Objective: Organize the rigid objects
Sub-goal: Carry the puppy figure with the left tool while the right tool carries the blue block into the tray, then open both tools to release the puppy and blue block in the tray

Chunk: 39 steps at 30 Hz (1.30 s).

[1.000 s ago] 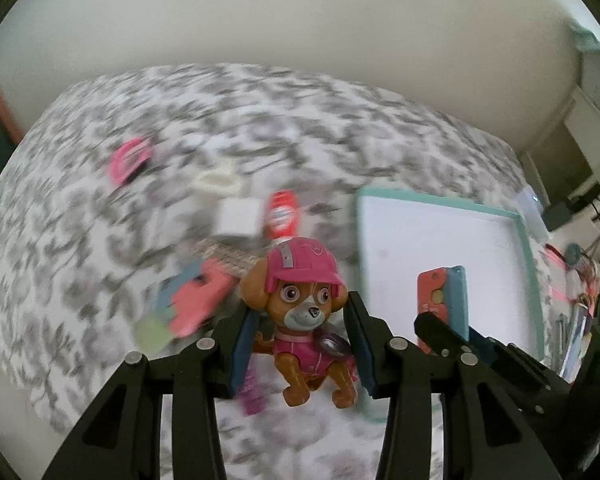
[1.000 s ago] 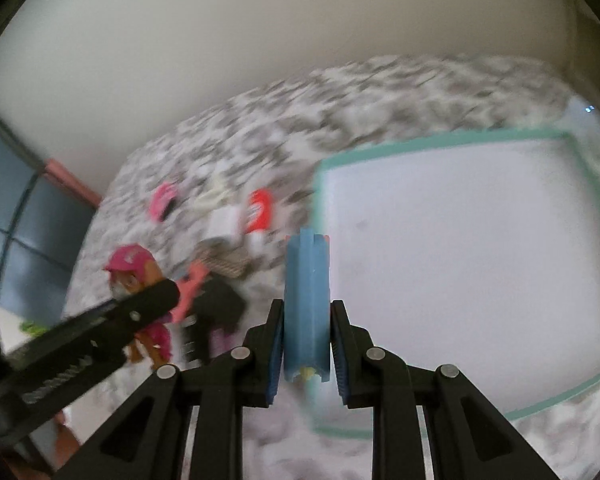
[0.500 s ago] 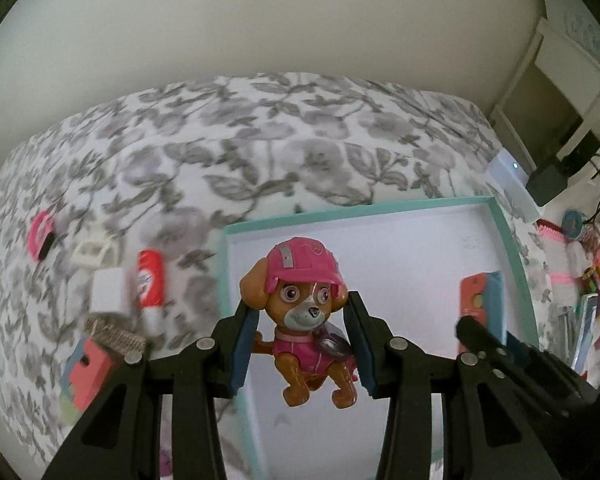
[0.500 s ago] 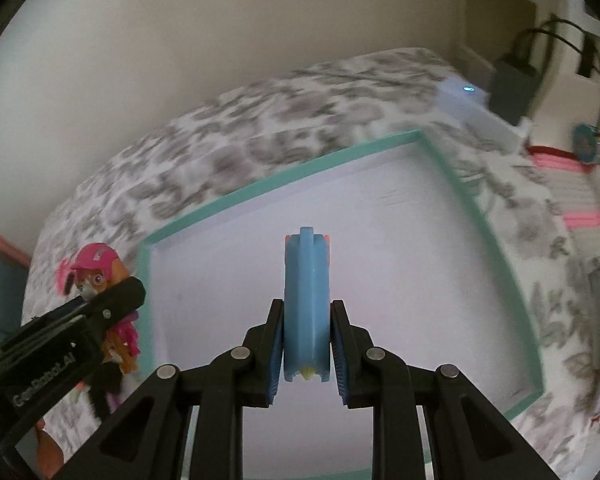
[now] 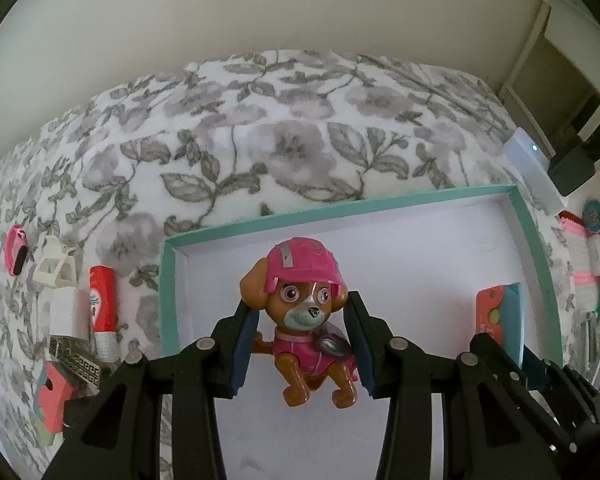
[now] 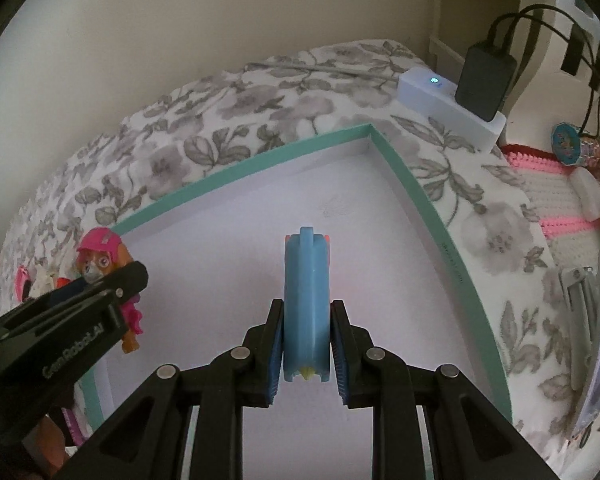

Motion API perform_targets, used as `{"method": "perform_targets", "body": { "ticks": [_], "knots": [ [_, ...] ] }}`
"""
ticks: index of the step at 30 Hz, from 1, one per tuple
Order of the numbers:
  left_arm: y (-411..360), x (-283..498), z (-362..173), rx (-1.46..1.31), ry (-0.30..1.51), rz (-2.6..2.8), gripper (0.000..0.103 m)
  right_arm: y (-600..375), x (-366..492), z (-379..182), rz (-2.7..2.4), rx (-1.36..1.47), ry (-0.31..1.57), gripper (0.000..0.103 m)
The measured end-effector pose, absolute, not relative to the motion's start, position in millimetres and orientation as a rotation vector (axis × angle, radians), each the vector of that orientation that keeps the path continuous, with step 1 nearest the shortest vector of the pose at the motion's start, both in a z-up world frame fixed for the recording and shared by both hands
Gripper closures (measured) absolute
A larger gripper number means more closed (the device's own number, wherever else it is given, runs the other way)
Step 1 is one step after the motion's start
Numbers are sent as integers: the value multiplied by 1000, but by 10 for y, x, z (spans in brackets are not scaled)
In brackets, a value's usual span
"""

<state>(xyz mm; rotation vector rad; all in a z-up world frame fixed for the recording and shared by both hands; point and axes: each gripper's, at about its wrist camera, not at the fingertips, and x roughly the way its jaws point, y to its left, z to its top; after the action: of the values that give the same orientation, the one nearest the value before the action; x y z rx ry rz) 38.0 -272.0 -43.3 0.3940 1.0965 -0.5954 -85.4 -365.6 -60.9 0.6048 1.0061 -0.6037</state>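
My left gripper (image 5: 300,344) is shut on a toy puppy (image 5: 304,312) with a pink helmet and pink suit, held above the white floor of a teal-rimmed box lid (image 5: 168,280). In the right wrist view the same toy puppy (image 6: 100,256) shows at the left, behind the other gripper's black finger. My right gripper (image 6: 306,344) is shut on a flat blue toy block (image 6: 306,300) with an orange back, held edge-on over the tray (image 6: 420,200). That blue and orange block (image 5: 500,320) also appears at the right of the left wrist view.
On the floral bedspread left of the tray lie a red tube (image 5: 102,308), a white cube (image 5: 66,314), a white frame piece (image 5: 54,268), a pink item (image 5: 15,250) and a coral block (image 5: 54,404). A white box with a black charger (image 6: 484,80) sits behind the tray.
Both grippers have carried their toys to the right and lower, from over the bedspread and the loose objects to above the inside of the tray. Neither grip has altered.
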Motion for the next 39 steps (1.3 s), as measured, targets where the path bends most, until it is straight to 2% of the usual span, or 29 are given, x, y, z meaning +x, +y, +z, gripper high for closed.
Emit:
{"method": "perform_targets", "body": {
  "ticks": [9, 12, 16, 18, 21, 25, 27, 29, 31, 33, 39],
  "knots": [
    [-2657, 405, -539, 385, 1143, -579, 57, -3632, -844, -670, -594, 604, 1031, 79],
    [-2614, 398, -508, 373, 1147, -579, 48, -3628, -846, -662, -595, 600, 1035, 79],
    [-2570, 382, -437, 371, 1130, -575, 47, -3625, -850, -622, -605, 586, 1025, 79],
    [-2541, 377, -392, 359, 1122, -578, 46, -3617, -858, -574, -605, 573, 1015, 73],
    [-2483, 361, -292, 343, 1093, -582, 30, -3590, -875, -481, -611, 550, 995, 71],
    [-2363, 338, -165, 317, 1053, -577, 23, -3543, -877, -408, -611, 529, 981, 68],
    [-2292, 337, -103, 297, 1037, -573, 22, -3504, -881, -387, -611, 516, 976, 57],
    [-2215, 328, -39, 286, 1013, -565, 21, -3458, -879, -367, -609, 504, 972, 55],
    [-2145, 314, 22, 280, 989, -553, 11, -3403, -888, -341, -607, 487, 966, 53],
    [-2078, 303, 64, 272, 968, -550, 9, -3351, -891, -321, -601, 474, 961, 47],
    [-1814, 263, 116, 250, 927, -525, 9, -3189, -917, -288, -587, 444, 954, 41]
  ]
}}
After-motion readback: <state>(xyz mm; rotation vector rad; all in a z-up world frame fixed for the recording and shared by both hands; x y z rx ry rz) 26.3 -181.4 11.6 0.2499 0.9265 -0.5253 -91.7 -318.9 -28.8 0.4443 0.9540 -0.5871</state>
